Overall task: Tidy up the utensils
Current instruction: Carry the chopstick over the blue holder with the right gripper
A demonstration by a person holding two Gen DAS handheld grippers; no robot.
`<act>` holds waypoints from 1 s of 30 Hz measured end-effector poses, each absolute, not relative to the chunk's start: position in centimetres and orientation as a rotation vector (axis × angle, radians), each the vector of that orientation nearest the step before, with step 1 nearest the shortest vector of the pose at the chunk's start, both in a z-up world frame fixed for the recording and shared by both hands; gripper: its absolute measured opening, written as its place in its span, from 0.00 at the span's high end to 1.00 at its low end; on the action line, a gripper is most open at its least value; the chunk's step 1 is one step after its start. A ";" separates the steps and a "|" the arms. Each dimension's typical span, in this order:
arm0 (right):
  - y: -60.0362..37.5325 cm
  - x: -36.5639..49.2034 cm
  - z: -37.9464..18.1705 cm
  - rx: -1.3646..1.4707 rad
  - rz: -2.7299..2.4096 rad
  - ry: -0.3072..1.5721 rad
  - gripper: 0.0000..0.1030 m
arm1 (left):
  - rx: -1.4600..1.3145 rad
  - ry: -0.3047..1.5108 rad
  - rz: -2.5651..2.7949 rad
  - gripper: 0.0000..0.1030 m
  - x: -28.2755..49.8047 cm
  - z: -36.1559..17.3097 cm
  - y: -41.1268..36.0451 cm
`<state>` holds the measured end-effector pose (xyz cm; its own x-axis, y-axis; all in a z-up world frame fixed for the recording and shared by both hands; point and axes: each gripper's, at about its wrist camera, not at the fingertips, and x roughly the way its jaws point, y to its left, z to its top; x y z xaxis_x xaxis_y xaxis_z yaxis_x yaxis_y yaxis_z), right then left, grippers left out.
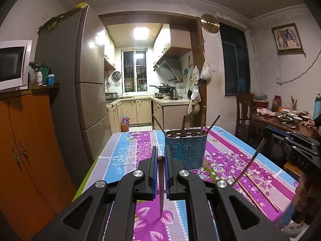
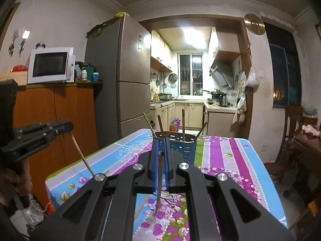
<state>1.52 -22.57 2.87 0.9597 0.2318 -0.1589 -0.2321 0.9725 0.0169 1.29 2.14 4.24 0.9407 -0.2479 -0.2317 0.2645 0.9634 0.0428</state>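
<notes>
You're clamping one chopstick (image 1: 161, 182) in left gripper (image 1: 160, 156), another chopstick (image 2: 159, 178) in right gripper (image 2: 160, 154), both hanging tip-down. Blue holder (image 1: 187, 150) sitting dead ahead on table, slightly right of left gripper, so that one's looking nearer.

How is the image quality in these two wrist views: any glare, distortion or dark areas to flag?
Left wrist view: the kitchen ceiling light blows out white and glares on the fridge; fisheye bends the walls; corners vignette black. Right wrist view: the same blown-out light, the orange cabinet bowed by the lens; the chopstick in the right gripper stays sharp.
</notes>
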 end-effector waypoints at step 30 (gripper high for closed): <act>-22.1 5.1 5.0 0.037 0.255 0.199 0.96 | 0.172 0.258 -0.107 0.93 5.8 5.9 -1.6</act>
